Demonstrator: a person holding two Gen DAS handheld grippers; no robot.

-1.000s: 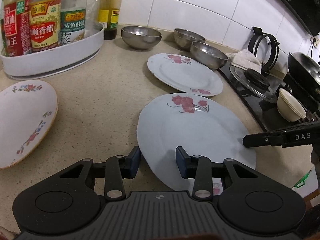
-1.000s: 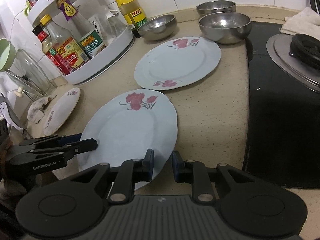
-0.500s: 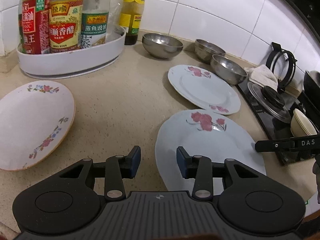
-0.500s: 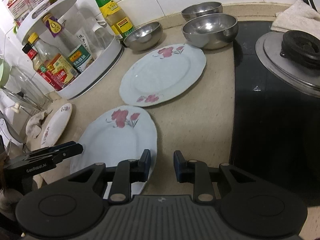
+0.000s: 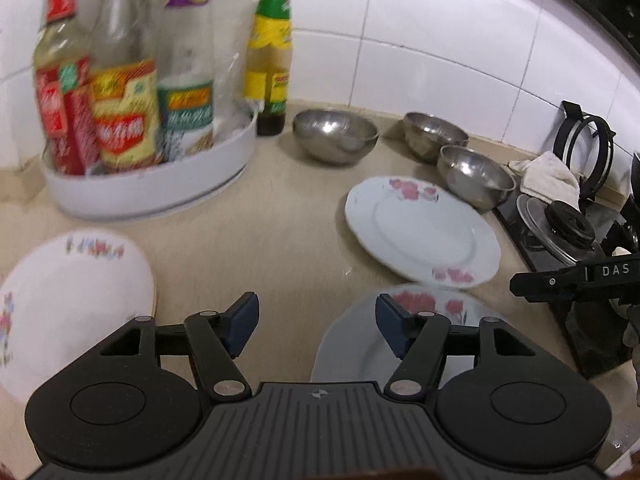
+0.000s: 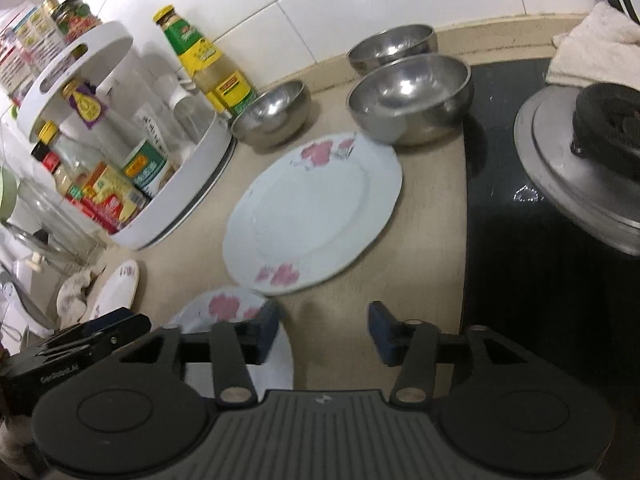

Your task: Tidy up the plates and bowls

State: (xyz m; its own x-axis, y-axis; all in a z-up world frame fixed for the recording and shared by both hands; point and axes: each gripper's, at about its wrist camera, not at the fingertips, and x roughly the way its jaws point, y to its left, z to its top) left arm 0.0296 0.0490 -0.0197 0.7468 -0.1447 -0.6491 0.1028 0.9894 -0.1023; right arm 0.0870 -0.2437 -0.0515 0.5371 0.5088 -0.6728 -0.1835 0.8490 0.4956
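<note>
— Left gripper (image 5: 316,326)?
— Jaws apart, just been opening, nothing between the blue pads (image 5: 240,322); only bare counter (image 5: 280,248) below the gap. Right pad above the rim of the near blue plate (image 5: 360,344), not touching as far as visible.

— And the right gripper (image 6: 323,330)?
— Also spread, also just been opening, empty. Beige counter between the fingers, left pad (image 6: 267,330) over the edge of the same near plate (image 6: 224,308).

— Where are the plates?
— Near blue plate with red flowers flat on the counter, close in front of both grippers. Second blue plate (image 5: 424,232) just behind it, rims almost meeting; cannot tell whether touching. White floral plate (image 5: 68,300) far on the left side, well apart from the blue ones.

— Bowls?
— Three steel bowls near the tiled wall. One bowl (image 5: 335,136) alone beside the brown sauce bottle (image 5: 271,52). Two more, back bowl (image 5: 434,136) and front bowl (image 5: 474,174), close together next to the stove (image 6: 540,240), the front one just beside the rim of the second plate.

— Anything else nearby?
— White bottle rack (image 5: 152,188) at the left, pot lid (image 6: 580,184) on the stove, white cloth (image 6: 596,44) behind it.
</note>
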